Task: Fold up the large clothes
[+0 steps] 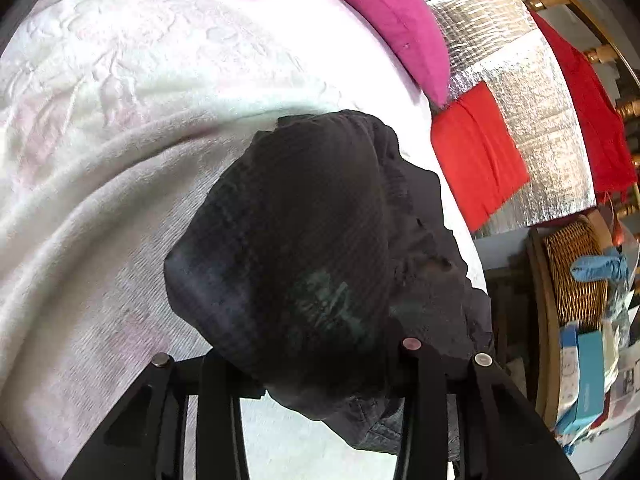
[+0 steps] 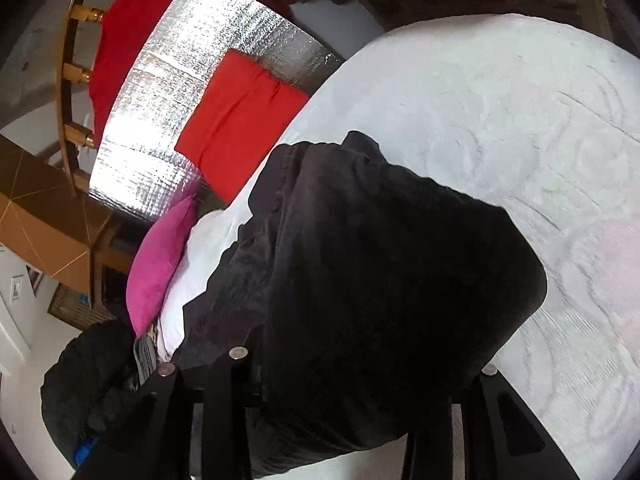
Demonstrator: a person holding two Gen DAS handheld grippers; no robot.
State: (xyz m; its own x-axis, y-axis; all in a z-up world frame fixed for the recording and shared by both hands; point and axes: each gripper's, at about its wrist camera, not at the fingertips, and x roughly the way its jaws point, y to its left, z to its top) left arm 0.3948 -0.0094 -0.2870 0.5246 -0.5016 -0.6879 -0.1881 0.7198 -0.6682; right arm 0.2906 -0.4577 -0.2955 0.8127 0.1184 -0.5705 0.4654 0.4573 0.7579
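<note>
Above the white bed, both the left gripper and right gripper hold the dark garment bunched, jaws apparently pinching it, mid-fold; next it probably needs laying flat.

No legible text, brand, number or sign anywhere in either view. Faint greenish print on the dark garment, seen from the left wrist, smeared and unreadable. Some dark marks on white packaging at the far right edge of that view, too blurred and small to make out. Pale line of lettering on a blue box beside it, also too small to read. Framed pictures on the wall in the right wrist view, no readable wording.
</note>
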